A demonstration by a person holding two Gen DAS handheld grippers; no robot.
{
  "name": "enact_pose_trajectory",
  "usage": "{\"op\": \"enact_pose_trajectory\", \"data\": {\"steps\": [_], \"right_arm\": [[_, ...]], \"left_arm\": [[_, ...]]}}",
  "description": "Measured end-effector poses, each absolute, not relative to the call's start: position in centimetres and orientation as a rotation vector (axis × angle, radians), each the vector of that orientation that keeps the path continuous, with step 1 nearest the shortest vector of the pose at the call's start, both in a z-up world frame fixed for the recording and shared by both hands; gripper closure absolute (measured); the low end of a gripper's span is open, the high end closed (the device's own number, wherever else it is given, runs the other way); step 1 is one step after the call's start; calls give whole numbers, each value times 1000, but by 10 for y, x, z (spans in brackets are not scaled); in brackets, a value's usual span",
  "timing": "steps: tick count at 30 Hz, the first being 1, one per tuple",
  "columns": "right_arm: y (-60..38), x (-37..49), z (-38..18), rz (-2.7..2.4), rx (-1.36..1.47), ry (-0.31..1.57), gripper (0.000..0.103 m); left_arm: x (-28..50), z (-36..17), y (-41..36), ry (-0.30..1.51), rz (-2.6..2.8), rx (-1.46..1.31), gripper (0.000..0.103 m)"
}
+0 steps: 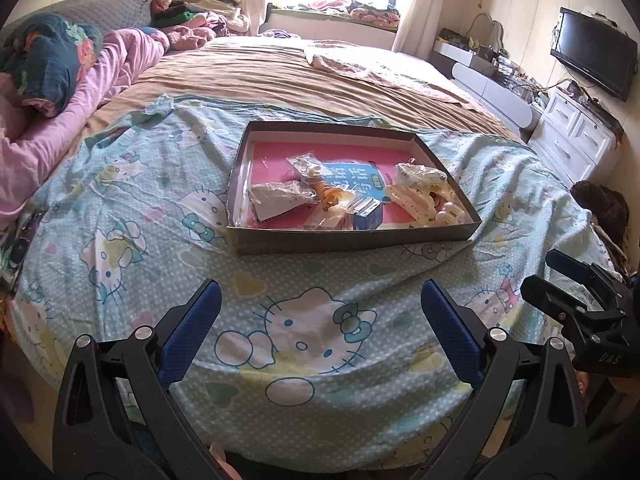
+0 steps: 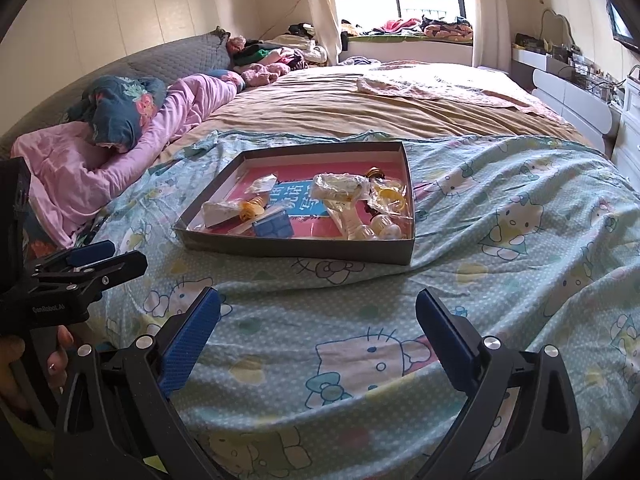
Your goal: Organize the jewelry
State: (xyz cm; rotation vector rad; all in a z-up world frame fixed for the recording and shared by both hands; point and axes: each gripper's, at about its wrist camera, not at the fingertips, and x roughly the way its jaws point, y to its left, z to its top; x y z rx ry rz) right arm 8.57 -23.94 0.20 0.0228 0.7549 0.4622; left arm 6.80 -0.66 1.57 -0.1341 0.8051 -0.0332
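Both grippers are hovering low in frame, jaws spread wide, gripping nothing. The left gripper (image 1: 320,308) is facing the box (image 1: 352,242) dead ahead at centre frame, long side running across. From the right gripper (image 2: 318,320) it's sitting up-left, so the left looks better lined up. Jewelry packets (image 1: 304,164) are lying jumbled inside.

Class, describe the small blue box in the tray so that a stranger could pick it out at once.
On the cartoon-cat bedsheet lies a shallow grey cardboard tray with a pink floor. Near its front edge, about midway, sits the small blue carton. It alone is blue and box-shaped; its neighbours are cream clips and clear packets.
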Motion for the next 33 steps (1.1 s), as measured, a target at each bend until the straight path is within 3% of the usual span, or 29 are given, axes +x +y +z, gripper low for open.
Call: {"op": "enact_pose_trajectory", "data": {"steps": [33], "right_arm": [[-240, 80, 9, 475, 27, 747, 5]], "left_arm": [[60, 23, -10, 798, -23, -121, 10]]}}
